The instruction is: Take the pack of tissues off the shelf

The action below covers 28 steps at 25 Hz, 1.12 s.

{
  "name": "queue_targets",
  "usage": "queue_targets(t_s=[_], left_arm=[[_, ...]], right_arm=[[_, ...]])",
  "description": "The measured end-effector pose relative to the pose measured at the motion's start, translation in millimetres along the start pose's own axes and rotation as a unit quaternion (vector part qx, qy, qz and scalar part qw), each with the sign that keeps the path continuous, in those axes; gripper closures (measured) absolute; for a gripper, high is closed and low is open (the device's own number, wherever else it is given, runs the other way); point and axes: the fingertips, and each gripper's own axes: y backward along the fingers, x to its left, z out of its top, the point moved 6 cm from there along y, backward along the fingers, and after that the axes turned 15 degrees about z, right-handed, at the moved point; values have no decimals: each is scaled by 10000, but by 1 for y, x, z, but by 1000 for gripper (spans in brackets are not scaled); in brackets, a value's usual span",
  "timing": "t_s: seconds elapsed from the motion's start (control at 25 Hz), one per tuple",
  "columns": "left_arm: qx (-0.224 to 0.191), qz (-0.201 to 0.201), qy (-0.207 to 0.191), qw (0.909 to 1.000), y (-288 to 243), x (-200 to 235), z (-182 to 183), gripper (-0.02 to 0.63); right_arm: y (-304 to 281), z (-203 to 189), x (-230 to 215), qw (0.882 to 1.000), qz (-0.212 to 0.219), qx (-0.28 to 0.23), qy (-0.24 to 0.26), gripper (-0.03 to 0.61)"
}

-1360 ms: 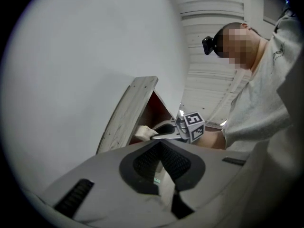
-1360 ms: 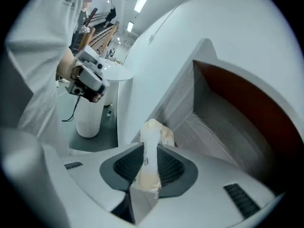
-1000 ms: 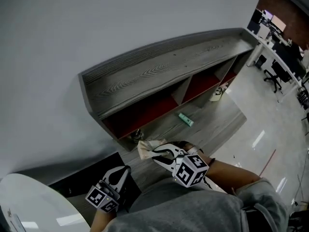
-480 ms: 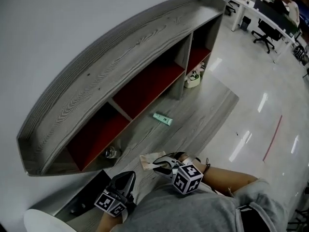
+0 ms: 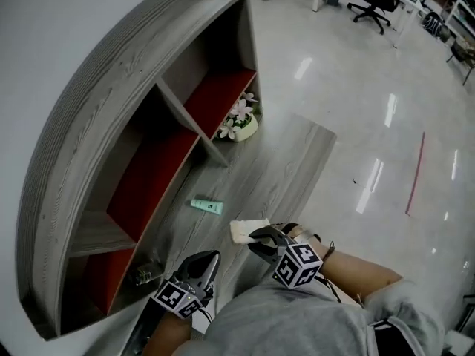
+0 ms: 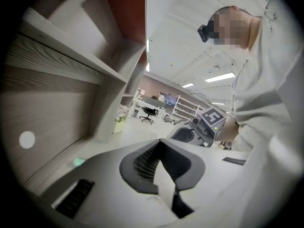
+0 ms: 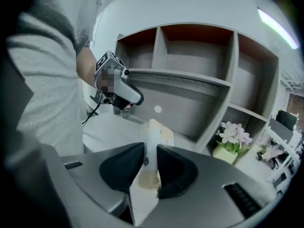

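Pack of tissues (image 5: 249,231): out of the shelf (image 5: 89,124) compartments, up over the wooden ledge (image 5: 256,173) and pinched on edge in the right gripper (image 5: 260,237). Looks like the carry-away stage, lift done, retreat to come. Best handled with an even squeeze: soft packet, likely to buckle if crushed or to slide if slackened. Worth drawing straight back toward the body, clear of the green tube (image 5: 205,206) lying on the ledge and well away from the flower pot (image 5: 239,123) farther along. Right jaws partly closed, pads pressed on both flat faces of the packet near its lower end, most of it poking out past the tips. Left gripper (image 5: 210,258): tips together, nothing between them, low beside the body, touching nothing that shows.
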Motion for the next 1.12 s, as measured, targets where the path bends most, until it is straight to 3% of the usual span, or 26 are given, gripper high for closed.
queue_targets(t_s=[0.36, 0.64, 1.12], left_arm=[[-2, -876, 59, 9961, -159, -34, 37, 604], [116, -1203, -131, 9926, -293, -54, 77, 604], [-96, -1244, -446, 9912, -380, -53, 136, 604]], right_arm=[[96, -80, -89, 9919, -1164, 191, -467, 466], [163, -141, -187, 9817, -1733, 281, -732, 466], [234, -155, -267, 9670, -2480, 398, -433, 466]])
